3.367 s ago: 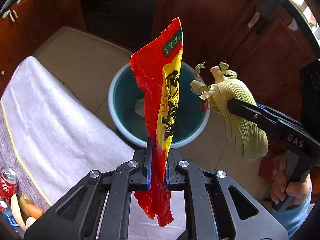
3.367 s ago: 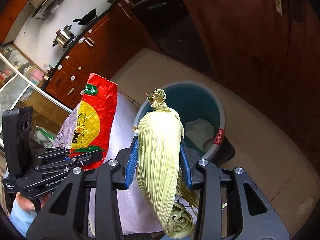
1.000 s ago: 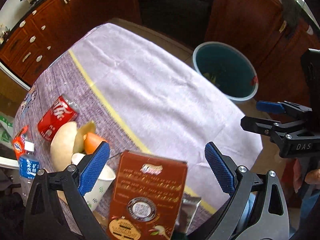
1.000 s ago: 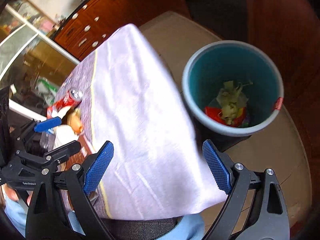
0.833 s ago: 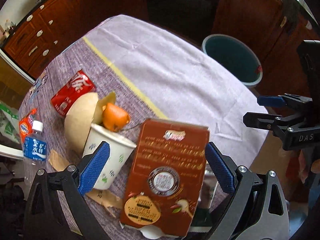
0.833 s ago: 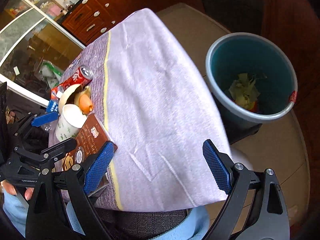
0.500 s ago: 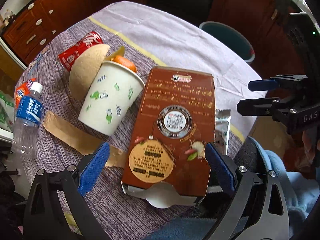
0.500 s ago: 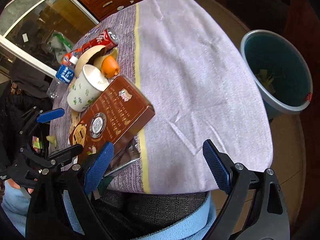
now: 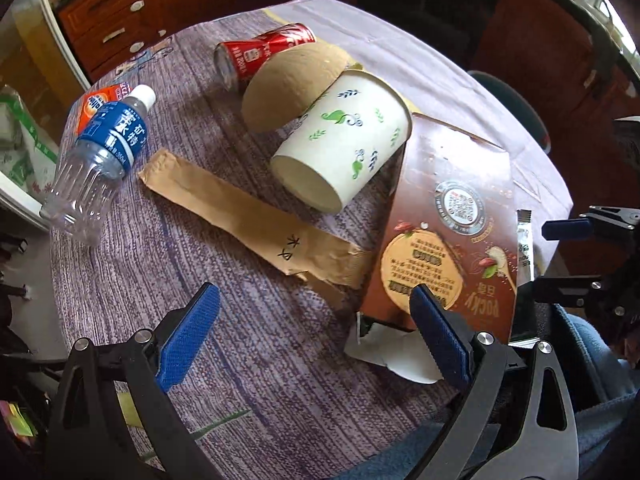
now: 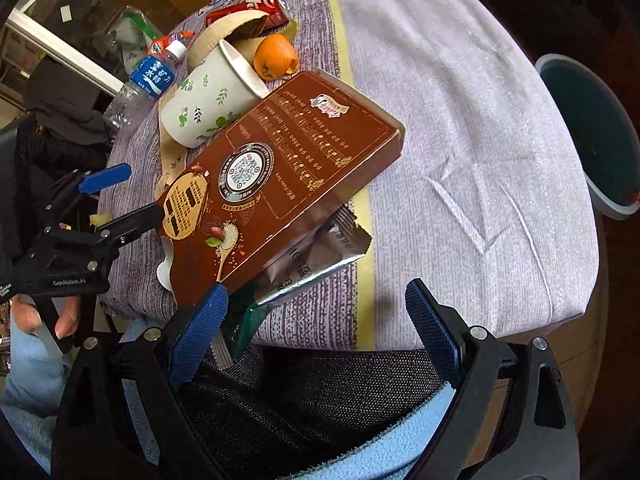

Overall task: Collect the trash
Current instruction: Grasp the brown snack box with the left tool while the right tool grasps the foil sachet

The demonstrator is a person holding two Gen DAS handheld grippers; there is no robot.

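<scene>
Trash lies on a cloth-covered table point(image 9: 248, 380): a brown carton point(image 9: 448, 224), a leaf-printed paper cup point(image 9: 344, 140) on its side, a torn brown paper strip point(image 9: 248, 212), a tan husk point(image 9: 292, 84), a red can point(image 9: 260, 52), a clear water bottle point(image 9: 100, 152). An orange peel point(image 10: 276, 58) and a silver sachet point(image 10: 312, 264) show in the right wrist view. My left gripper point(image 9: 316, 332) is open above the table's near edge, nothing between its pads. My right gripper point(image 10: 316, 326) is open over the sachet and the table's front edge, empty.
A teal bin point(image 10: 596, 132) stands on the floor right of the table. Wooden cabinets point(image 9: 132, 12) run behind it. A person's hand point(image 10: 60, 316) holds the left gripper's handle, and a blue sleeve point(image 10: 400, 444) lies below the table edge.
Both grippers let their trash go into the bin, then swung back from it over the table. Both now look down on the carton, cup and paper strip from nearer.
</scene>
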